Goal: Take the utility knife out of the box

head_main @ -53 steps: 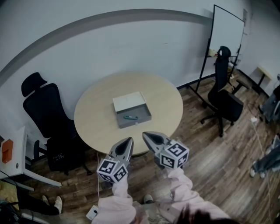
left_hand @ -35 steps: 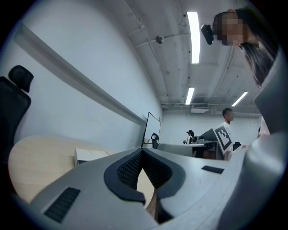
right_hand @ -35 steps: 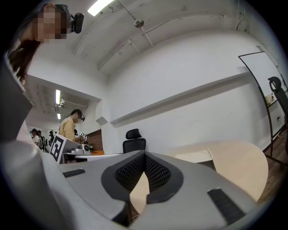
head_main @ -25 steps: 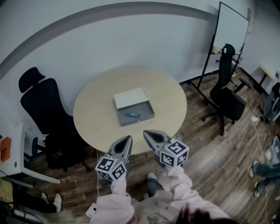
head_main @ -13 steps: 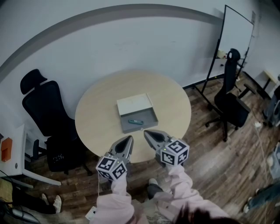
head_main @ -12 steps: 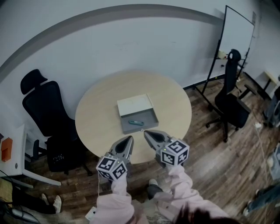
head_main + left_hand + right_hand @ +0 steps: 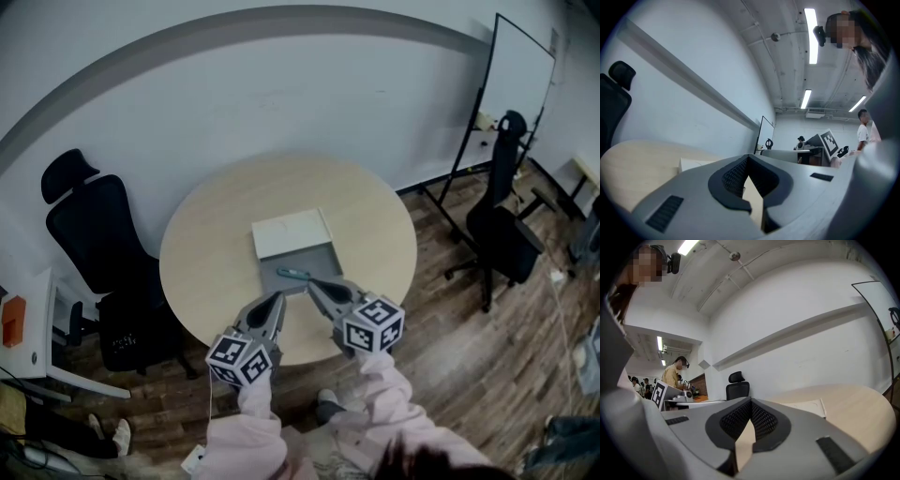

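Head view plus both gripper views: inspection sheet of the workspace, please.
surface: round light-wood table, holding only the box.
job's things: open grey box, white lid lying open behind it; teal utility knife inside.
clutter: nothing seen.
grippers: left gripper and right gripper both shut and empty, over the table's near side, not on the knife.
cables: thin cord hanging below the left gripper.
surroundings: black office chair on the left; second chair and whiteboard on the right; wood floor; other people show in the gripper views.
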